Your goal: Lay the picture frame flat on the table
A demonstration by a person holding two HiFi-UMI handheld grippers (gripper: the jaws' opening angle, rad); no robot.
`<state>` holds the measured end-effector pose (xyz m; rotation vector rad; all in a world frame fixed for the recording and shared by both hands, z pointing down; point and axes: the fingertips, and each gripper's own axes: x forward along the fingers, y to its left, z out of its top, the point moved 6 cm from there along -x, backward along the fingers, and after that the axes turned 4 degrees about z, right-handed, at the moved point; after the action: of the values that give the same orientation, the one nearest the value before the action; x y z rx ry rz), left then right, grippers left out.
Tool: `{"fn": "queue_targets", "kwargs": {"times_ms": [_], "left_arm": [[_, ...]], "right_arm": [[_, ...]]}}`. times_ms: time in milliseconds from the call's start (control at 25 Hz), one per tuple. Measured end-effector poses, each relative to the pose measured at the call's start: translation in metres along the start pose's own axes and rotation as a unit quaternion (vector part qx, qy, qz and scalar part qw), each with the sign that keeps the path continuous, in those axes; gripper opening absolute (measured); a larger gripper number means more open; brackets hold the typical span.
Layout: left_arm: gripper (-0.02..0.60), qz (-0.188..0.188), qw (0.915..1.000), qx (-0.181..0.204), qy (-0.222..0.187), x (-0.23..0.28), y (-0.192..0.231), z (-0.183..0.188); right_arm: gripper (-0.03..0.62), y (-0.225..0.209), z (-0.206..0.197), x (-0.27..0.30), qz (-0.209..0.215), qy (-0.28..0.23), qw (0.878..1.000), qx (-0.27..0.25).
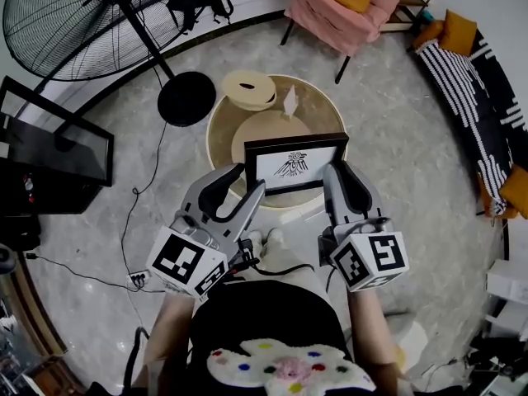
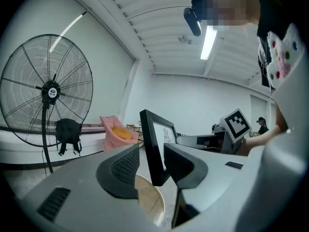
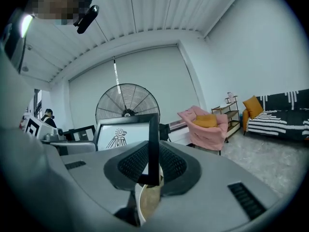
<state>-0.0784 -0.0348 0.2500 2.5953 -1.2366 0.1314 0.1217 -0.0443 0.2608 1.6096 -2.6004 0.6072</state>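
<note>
We hold the picture frame (image 1: pixel 294 165) upright over the near side of the round surface (image 1: pixel 322 118), not yet flat. The right gripper (image 3: pixel 153 166) pinches its right edge between its fingers to carry it. The left gripper (image 2: pixel 153 166) has its fingers spread around the left edge without clamping, presumably freeing the frame to tip down.

Both forearms (image 1: pixel 169 330) reach forward side by side, each hand carrying a gripper that points away from the body. The left gripper (image 1: pixel 250 181) is rolled a little to one side and its jaws are spread wide. The left edge of the picture frame (image 1: pixel 294 165) stands in the gap, nearer the inner pad, with clear space to the outer pad. The right gripper (image 1: pixel 343 172) has its jaws pressed onto the frame's right edge. The marker cubes (image 1: pixel 188 262) sit nearest the body.
</note>
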Motion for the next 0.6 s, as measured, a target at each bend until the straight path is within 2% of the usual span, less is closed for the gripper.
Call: {"fn": "queue_targets", "kwargs": {"times_ms": [160,280,600], "left_arm": [[0.149,0.019,0.9997,0.016,0.004,-0.001,0.001,-0.002],[0.117,0.039,0.999,0.021,0.004,-0.001,0.005,-0.007],[0.104,0.042,0.9991,0.01,0.002,0.0,0.007,-0.011]], "right_arm": [[0.086,0.002,-0.002,0.0,0.0,0.003,1.0,-0.004],[0.086,0.005,-0.007,0.002,0.003,0.005,1.0,-0.008],[0.086,0.006,-0.012,-0.001,0.005,0.01,1.0,-0.011]]}}
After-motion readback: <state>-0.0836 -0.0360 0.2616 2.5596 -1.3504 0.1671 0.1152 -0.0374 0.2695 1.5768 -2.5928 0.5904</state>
